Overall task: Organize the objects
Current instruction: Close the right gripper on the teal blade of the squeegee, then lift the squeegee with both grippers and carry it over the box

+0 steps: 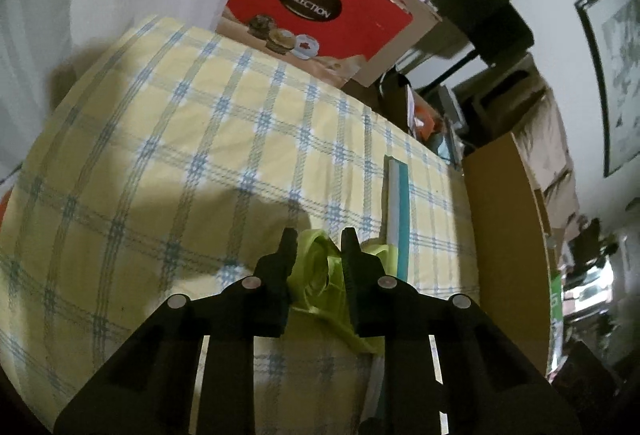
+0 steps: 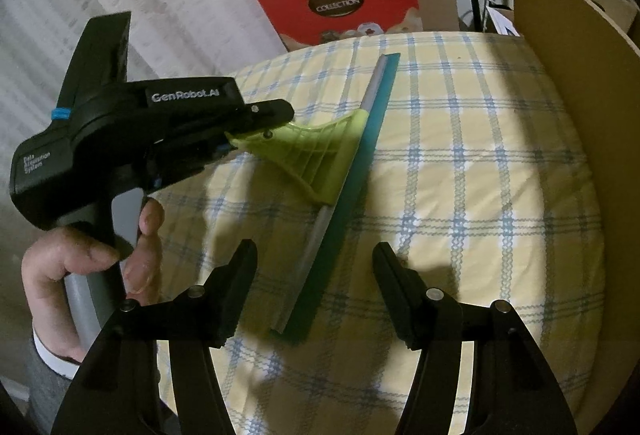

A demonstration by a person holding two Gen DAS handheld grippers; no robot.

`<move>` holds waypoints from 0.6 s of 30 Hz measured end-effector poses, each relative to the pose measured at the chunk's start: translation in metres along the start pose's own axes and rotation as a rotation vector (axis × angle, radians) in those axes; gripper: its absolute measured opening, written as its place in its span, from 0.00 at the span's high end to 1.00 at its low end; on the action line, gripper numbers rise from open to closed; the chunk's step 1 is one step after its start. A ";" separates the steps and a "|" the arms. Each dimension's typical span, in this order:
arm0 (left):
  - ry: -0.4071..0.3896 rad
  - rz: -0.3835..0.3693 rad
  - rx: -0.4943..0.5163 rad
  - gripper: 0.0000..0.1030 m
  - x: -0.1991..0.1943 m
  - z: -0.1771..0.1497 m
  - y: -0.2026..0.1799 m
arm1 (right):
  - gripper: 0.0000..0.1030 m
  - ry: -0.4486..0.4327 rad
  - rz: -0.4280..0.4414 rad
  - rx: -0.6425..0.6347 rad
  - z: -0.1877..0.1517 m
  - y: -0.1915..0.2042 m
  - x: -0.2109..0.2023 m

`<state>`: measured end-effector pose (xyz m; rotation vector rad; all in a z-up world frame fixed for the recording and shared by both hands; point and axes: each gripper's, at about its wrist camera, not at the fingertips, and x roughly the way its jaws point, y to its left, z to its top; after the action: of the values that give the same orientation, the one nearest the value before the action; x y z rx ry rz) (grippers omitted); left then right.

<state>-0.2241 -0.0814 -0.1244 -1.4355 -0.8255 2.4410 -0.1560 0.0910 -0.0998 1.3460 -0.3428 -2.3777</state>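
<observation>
The black left hand-held gripper (image 2: 256,131) reads "GenRobot.AI", with a grey handle, blue band, and apparently a grey sleeve (image 2: 44,387).

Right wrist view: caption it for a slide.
Left gripper clamps the green squeegee handle on the plaid cloth while the right gripper hovers open.

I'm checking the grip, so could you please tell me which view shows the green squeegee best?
The right wrist view: the whole squeegee shows, its handle in the left hand-held gripper. The left wrist view shows only its handle and part of its blade.

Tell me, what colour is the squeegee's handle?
Lime green handle, clearest in the right wrist view.
</observation>
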 end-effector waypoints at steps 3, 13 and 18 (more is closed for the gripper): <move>-0.006 -0.021 -0.022 0.84 -0.001 -0.001 0.006 | 0.42 0.006 -0.016 -0.011 0.002 0.002 0.002; -0.025 -0.060 -0.058 0.91 -0.022 -0.006 -0.006 | 0.77 0.016 -0.056 -0.017 0.003 -0.006 0.004; -0.025 -0.076 -0.066 0.91 -0.029 -0.009 -0.011 | 0.80 0.016 -0.045 -0.004 0.004 -0.009 -0.003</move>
<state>-0.2029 -0.0821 -0.0998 -1.3711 -0.9565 2.4017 -0.1598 0.1001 -0.0991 1.3838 -0.3061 -2.4015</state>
